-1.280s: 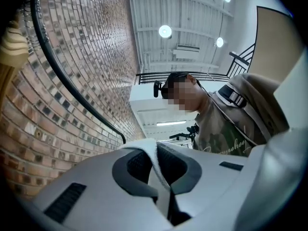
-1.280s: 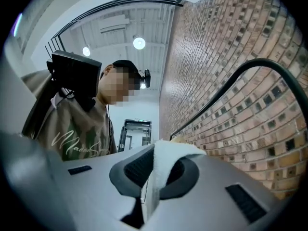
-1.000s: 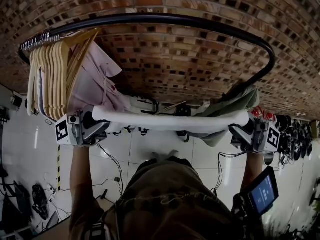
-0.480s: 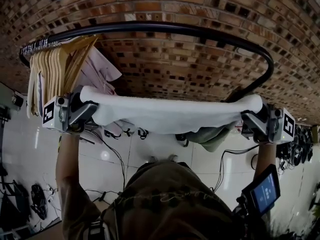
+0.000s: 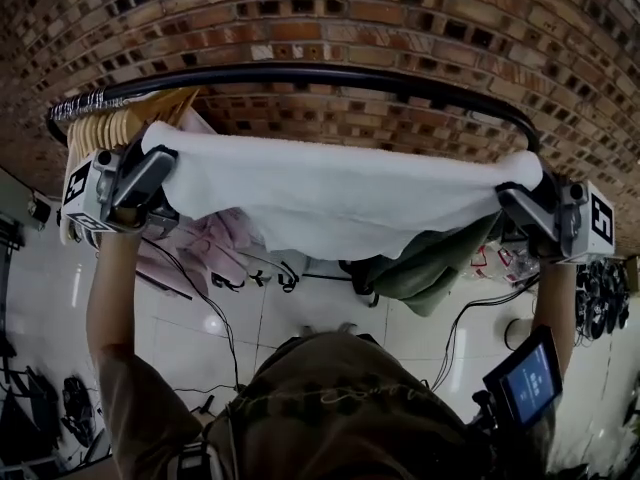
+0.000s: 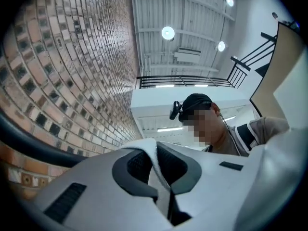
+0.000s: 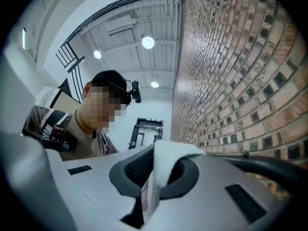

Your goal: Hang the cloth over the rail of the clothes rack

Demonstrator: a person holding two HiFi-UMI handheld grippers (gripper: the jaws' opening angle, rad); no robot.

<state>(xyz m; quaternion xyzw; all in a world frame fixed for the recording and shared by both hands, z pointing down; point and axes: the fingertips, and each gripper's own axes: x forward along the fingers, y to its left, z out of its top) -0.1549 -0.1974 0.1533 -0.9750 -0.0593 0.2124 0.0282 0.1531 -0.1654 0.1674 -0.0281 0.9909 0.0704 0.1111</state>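
Note:
A white cloth (image 5: 340,203) is stretched wide between both grippers, just below the black rail (image 5: 330,73) of the clothes rack. My left gripper (image 5: 152,165) is shut on the cloth's left corner (image 6: 150,150). My right gripper (image 5: 520,190) is shut on its right corner (image 7: 166,160). The cloth's lower edge sags in the middle. In the left gripper view the rail (image 6: 29,146) crosses at the lower left; in the right gripper view the rail (image 7: 269,166) runs at the lower right. Both grippers point upward toward the ceiling.
Wooden hangers (image 5: 95,133) with pale pink garments (image 5: 205,243) crowd the rail's left end. An olive garment (image 5: 430,268) hangs at the right. A brick wall (image 5: 330,18) stands behind the rack. Cables (image 5: 225,328) lie on the tiled floor. A person (image 7: 96,114) holds the grippers.
Both grippers have risen toward the rail and moved apart. The cloth, a tight roll a second ago, has spread open into a broad sheet.

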